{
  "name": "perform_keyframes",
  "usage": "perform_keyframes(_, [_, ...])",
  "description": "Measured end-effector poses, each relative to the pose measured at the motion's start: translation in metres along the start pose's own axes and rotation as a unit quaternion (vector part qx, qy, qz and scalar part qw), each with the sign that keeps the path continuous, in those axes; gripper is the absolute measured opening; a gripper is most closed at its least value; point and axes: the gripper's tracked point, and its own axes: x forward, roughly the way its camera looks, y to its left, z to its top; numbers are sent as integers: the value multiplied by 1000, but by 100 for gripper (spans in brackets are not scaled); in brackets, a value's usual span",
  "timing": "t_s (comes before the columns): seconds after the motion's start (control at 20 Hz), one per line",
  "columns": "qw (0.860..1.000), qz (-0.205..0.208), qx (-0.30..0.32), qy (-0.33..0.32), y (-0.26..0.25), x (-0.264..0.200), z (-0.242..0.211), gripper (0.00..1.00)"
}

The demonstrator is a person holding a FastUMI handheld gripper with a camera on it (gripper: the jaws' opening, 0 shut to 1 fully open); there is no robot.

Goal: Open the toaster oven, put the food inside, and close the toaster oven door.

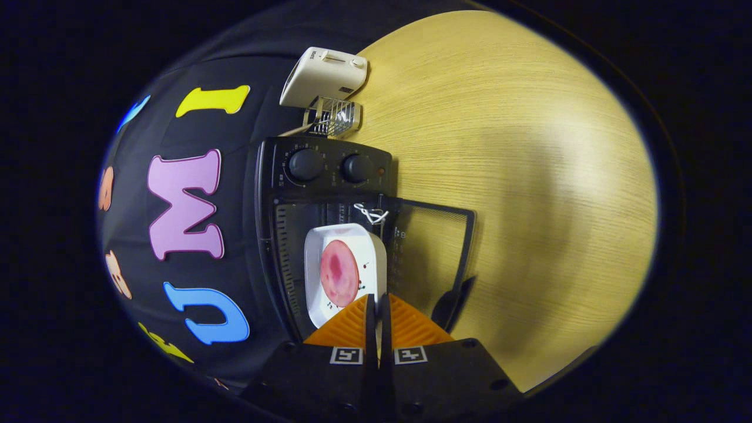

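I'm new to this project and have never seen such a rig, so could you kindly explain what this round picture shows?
The camera rides on a hand-held two-finger gripper and looks forward along its fingers, so the scene appears rolled sideways. The fingers are nearly together, pinching the rim of a white dish with a round pink slice of food on it. The dish sits in the mouth of a black toaster oven whose glass door is folded open onto the wooden table. Beyond the oven stands a white toaster.

The gripper camera is looking forward along its fingers (376,305), rolled sideways, sitting close to the open toaster oven (326,194) on the wooden table (529,176).
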Motion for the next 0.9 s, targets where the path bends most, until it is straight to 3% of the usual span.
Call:
perform_keyframes(0.3, [999,-1,2,-38,10,57,-7,5])
perform_keyframes(0.55, [997,0,10,-74,15,77,-8,5])
perform_keyframes(0.9, [996,29,75,-47,32,102,-27,6])
